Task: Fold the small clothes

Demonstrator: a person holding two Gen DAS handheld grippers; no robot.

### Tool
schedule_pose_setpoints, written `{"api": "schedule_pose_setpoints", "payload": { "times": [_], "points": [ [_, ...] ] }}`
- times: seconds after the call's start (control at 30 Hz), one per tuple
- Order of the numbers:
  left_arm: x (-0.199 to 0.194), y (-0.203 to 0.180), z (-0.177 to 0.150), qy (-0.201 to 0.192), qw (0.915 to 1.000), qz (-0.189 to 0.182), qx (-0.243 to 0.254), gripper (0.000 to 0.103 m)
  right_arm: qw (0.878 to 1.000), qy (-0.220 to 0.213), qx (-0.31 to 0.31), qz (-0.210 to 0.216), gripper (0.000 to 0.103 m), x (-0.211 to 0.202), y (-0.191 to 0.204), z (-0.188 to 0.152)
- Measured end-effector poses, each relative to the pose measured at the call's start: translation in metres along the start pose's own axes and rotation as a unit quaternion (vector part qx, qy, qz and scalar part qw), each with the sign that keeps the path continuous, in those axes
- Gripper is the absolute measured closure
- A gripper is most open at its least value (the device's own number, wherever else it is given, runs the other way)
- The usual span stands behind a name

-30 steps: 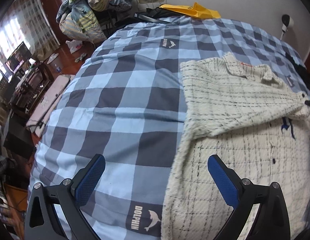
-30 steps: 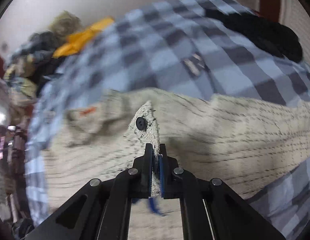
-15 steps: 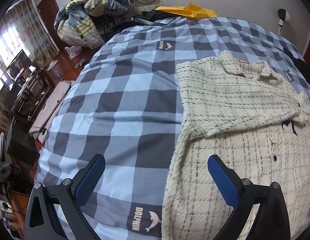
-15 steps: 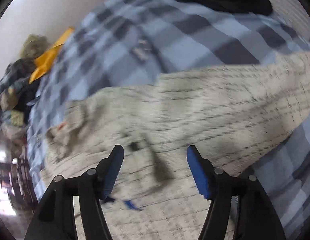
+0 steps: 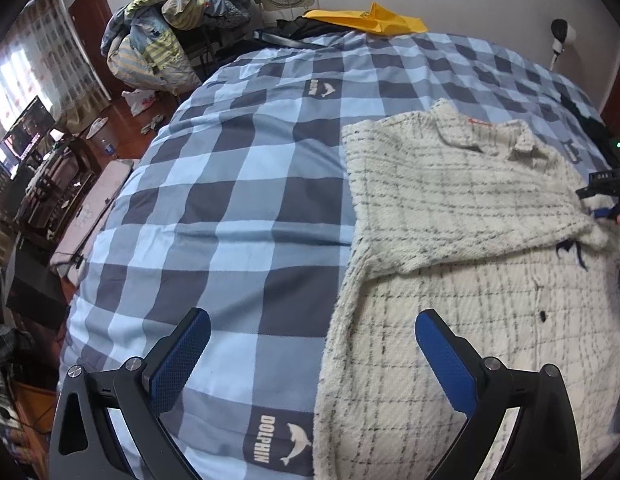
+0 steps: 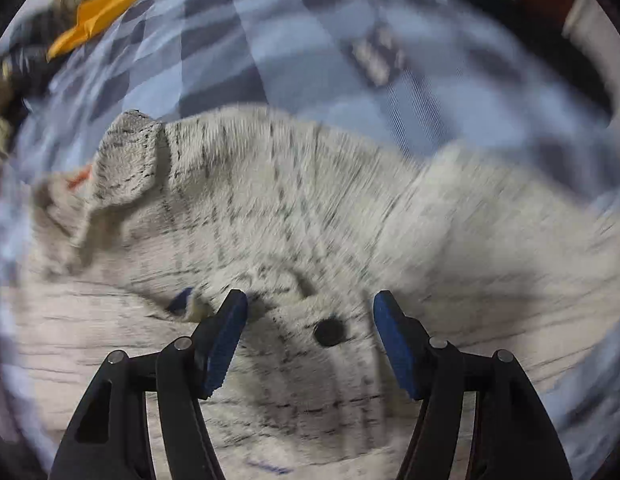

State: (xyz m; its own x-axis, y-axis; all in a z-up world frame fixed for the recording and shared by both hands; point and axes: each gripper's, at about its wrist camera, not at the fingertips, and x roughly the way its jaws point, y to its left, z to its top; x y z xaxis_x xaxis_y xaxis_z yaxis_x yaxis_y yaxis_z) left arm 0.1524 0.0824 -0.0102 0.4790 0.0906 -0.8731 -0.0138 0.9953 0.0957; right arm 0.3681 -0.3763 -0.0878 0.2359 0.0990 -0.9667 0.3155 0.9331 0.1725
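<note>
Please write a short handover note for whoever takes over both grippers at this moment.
Left gripper: open, holding nothing, above the shirt's left edge.
Right gripper: open, empty, over a dark button on the shirt; this view is blurred.
Cream checked shirt: flat on the blue checked bedspread, collar at the far end.
Done: the left sleeve lies folded across the chest.
Left: the other side, then the lengthwise fold.
</note>
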Motion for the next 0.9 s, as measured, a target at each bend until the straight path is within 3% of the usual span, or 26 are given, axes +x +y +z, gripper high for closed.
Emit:
{"api": "schedule_pose_setpoints", "payload": {
  "times": [0.03, 0.07, 0.17, 0.43, 0.53, 0.57, 0.6, 0.73, 0.9],
  "points": [
    [0.000, -0.001, 0.001, 0.001, 1.0000, -0.003, 0.000, 0.000, 0.999, 0.020, 0.011, 0.037, 0.041, 0.004, -0.010, 0.003],
    [0.001, -0.002, 0.002, 0.002, 1.0000, -0.006, -0.001, 0.000, 0.999, 0.026, 0.013, 0.045, 0.041, 0.006, -0.014, 0.004],
    [0.003, -0.005, 0.001, 0.005, 1.0000, -0.002, 0.004, 0.000, 0.998, 0.036, 0.018, 0.052, 0.041, 0.010, -0.022, 0.007],
    [0.005, 0.000, 0.000, 0.009, 0.9999, 0.002, -0.007, 0.000, 0.998, 0.014, 0.017, 0.067, 0.044, -0.012, -0.029, 0.000],
    [0.006, -0.001, 0.000, 0.010, 0.9999, 0.000, -0.007, 0.000, 0.999, 0.032, -0.013, 0.042, 0.046, -0.003, -0.020, -0.008],
    [0.006, -0.001, 0.000, 0.011, 0.9999, 0.001, -0.006, 0.000, 0.999, 0.032, -0.019, 0.036, 0.052, -0.002, -0.017, -0.009],
    [0.007, -0.001, 0.000, 0.011, 0.9999, 0.002, -0.005, 0.000, 0.999, 0.031, -0.025, 0.028, 0.066, -0.001, -0.016, -0.012],
    [0.006, -0.001, -0.001, 0.010, 0.9999, 0.001, -0.006, 0.000, 0.999, -0.010, -0.044, 0.008, 0.087, -0.017, -0.013, -0.018],
    [0.003, -0.001, 0.000, 0.005, 0.9999, -0.002, -0.009, 0.000, 0.995, -0.085, -0.045, 0.031, 0.091, -0.074, -0.023, -0.013]
  ]
}}
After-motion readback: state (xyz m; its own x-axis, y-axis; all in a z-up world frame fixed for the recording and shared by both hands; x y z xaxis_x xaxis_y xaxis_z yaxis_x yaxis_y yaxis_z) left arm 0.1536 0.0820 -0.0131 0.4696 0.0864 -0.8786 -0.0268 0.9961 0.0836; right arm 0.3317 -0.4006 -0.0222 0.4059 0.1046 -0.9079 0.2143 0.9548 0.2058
